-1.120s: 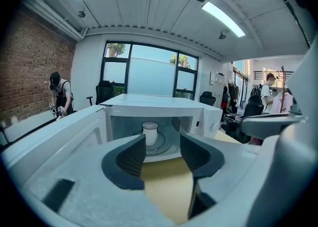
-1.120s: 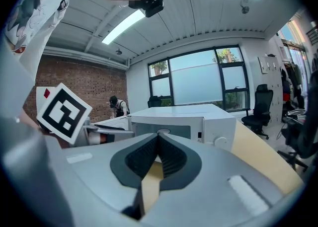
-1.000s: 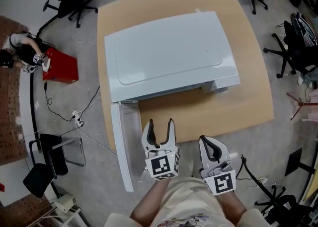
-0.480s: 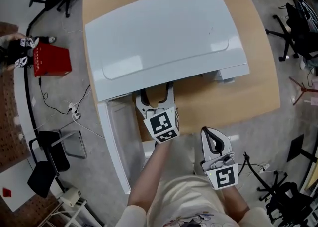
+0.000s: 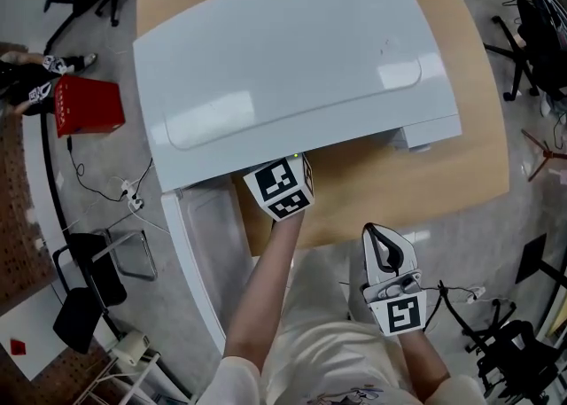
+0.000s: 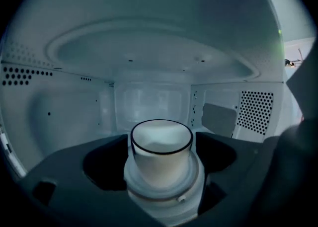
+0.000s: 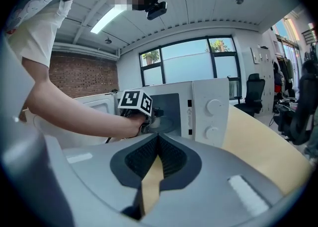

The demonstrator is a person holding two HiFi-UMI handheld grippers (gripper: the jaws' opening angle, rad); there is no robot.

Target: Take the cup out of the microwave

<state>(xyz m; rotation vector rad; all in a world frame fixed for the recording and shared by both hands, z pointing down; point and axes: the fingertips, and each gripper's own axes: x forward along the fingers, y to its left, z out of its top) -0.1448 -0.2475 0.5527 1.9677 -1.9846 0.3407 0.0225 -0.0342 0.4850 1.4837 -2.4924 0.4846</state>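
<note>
A white cup (image 6: 161,154) with a dark rim stands upright on the white turntable ring inside the microwave (image 5: 283,58). My left gripper (image 6: 161,139) has reached into the cavity. Its jaws are opening, and they stand on either side of the cup with a gap on each side. In the head view only its marker cube (image 5: 283,186) shows below the microwave's top; the jaws and the cup are hidden there. The microwave door (image 5: 190,253) hangs open at the left. My right gripper (image 5: 387,257) is shut and empty, off the table's front edge.
The microwave sits on a wooden table (image 5: 399,190). The microwave's control panel with two knobs (image 7: 211,112) is to the right of the cavity. On the floor are a red box (image 5: 89,106), cables (image 5: 133,199) and office chairs (image 5: 97,279).
My left gripper went forward from the table's front edge into the microwave cavity, so its jaws are now hidden in the head view. The right gripper sank a little.
</note>
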